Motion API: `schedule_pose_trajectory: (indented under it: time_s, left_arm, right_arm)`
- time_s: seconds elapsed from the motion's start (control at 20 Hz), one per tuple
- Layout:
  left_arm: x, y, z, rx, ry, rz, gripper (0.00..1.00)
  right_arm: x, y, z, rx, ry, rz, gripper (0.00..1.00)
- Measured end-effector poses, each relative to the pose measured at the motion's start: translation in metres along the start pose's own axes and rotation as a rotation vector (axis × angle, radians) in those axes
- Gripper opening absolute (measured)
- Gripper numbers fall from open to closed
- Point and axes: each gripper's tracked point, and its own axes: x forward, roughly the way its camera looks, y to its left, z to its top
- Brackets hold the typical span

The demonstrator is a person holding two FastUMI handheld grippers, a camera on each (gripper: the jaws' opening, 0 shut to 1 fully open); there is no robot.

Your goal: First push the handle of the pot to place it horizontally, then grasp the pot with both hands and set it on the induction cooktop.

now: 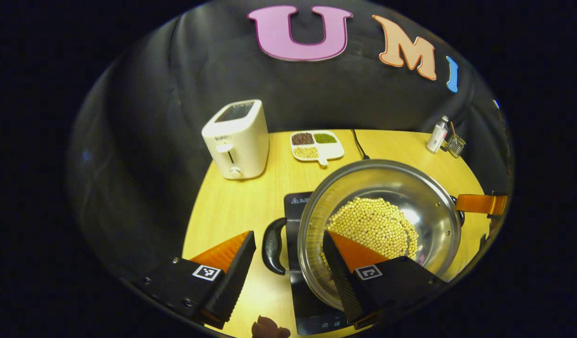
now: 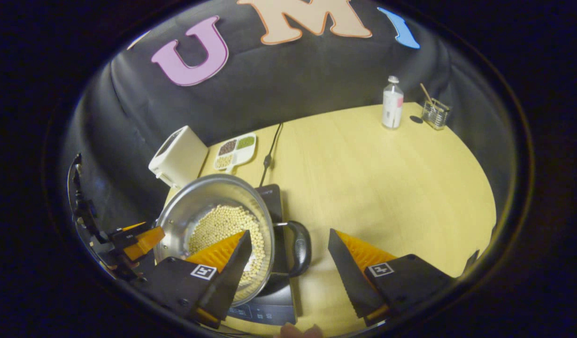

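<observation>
The left gripper [image 1: 288, 263] is seen spread wide, its fingers standing on either side of the pot's near black loop handle [image 1: 273, 245] without pressing on it; one finger overlaps the rim in the picture. The right gripper [image 2: 288, 263] is likewise released, its fingers straddling the opposite black handle [image 2: 298, 248], with nothing clamped between them. The round stainless-steel pot [image 1: 410, 197], holding a heap of pale yellow beans [image 1: 377, 225], is set on the flat black induction cooktop [image 1: 311, 310] near the front edge of the yellow wooden tabletop [image 2: 387, 178]. A black power cord [image 2: 269, 155] is led from the cooktop toward the back edge. Toward the back left corner a white toaster [image 1: 239, 141] is placed, and beside it a white divided dish of grains [image 1: 316, 145]. Near the back right corner a white bottle [image 2: 392, 104] and a small glass holder with sticks [image 2: 434, 112] are stood.
</observation>
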Motion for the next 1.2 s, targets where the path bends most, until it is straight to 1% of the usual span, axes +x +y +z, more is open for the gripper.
schedule_pose_trajectory:
  time_s: [0.05,0.1,0.15,0.2,0.35,0.45,0.55,0.6,0.65,0.8,0.9,0.95,1.0,1.15,1.2]
  left_arm:
    - [-0.011,0.001,0.015,0.020,-0.048,0.029,0.89]
    - [-0.023,-0.001,0.027,0.041,-0.091,0.056,0.89]
    - [-0.036,-0.005,0.039,0.058,-0.122,0.081,0.88]
    - [-0.052,-0.012,0.052,0.070,-0.164,0.104,0.88]
    - [-0.101,-0.050,0.087,0.087,-0.273,0.150,0.88]
    - [-0.134,-0.085,0.101,0.061,-0.331,0.164,0.87]
    - [-0.165,-0.131,0.105,-0.009,-0.376,0.147,0.87]
    - [-0.181,-0.156,0.108,-0.043,-0.403,0.127,0.88]
    - [-0.199,-0.181,0.117,-0.066,-0.448,0.107,0.88]
    - [-0.257,-0.230,0.146,-0.075,-0.581,0.105,0.88]
    - [-0.290,-0.258,0.176,-0.064,-0.690,0.073,0.87]
    - [-0.300,-0.269,0.186,-0.046,-0.710,0.056,0.87]
    - [-0.309,-0.274,0.190,-0.029,-0.725,0.052,0.87]
    - [-0.341,-0.284,0.212,-0.025,-0.809,0.038,0.87]
    - [-0.349,-0.284,0.214,-0.028,-0.835,0.043,0.87]
  right_arm:
    - [-0.006,-0.007,0.008,0.010,-0.020,0.006,1.00]
    - [-0.015,-0.014,0.017,0.020,-0.044,0.016,0.94]
    - [-0.025,-0.022,0.029,0.029,-0.081,0.026,1.00]
    - [-0.036,-0.030,0.043,0.031,-0.124,0.041,0.94]
    - [-0.078,-0.060,0.067,-0.026,-0.199,0.094,0.93]
    - [-0.108,-0.083,0.085,-0.089,-0.267,0.126,0.92]
    - [-0.143,-0.106,0.098,-0.152,-0.341,0.151,0.93]
    - [-0.162,-0.115,0.109,-0.175,-0.400,0.164,0.93]
    - [-0.180,-0.122,0.119,-0.195,-0.461,0.173,0.99]
    - [-0.232,-0.140,0.135,-0.269,-0.559,0.197,0.99]
    - [-0.268,-0.146,0.155,-0.302,-0.658,0.206,0.99]
    - [-0.287,-0.149,0.167,-0.310,-0.713,0.206,0.92]
    - [-0.300,-0.153,0.175,-0.311,-0.755,0.199,0.99]
    - [-0.331,-0.154,0.185,-0.349,-0.833,0.193,0.99]
    - [-0.338,-0.154,0.188,-0.374,-0.854,0.182,0.92]
